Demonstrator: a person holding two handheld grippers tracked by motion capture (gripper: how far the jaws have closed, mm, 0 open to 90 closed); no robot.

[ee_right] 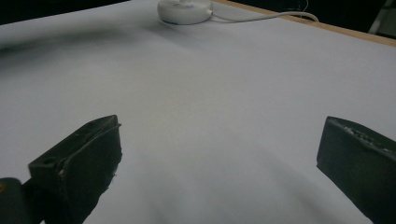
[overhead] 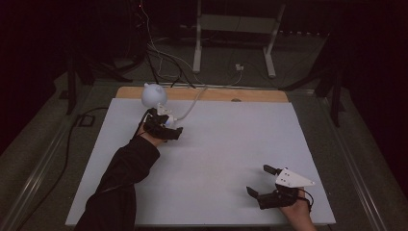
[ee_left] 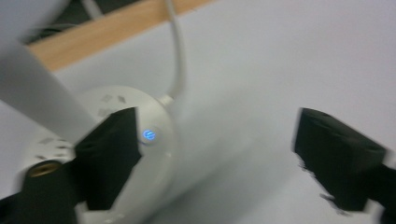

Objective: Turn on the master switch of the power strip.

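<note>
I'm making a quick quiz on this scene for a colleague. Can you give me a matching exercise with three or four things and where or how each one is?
Things:
1. lamp base
2. white cable
3. right gripper
4. wooden strip

Places or states:
A. open, near corner of the table
B. along the table's far edge
C. blue light lit
D. runs off the far edge

Pairs: 1-C, 2-D, 3-A, 4-B

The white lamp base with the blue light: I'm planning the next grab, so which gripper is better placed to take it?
Left. The left gripper is open right at the lamp base, one of its fingers against the side. The right gripper sits open at the near edge of the table, far from it.
</note>
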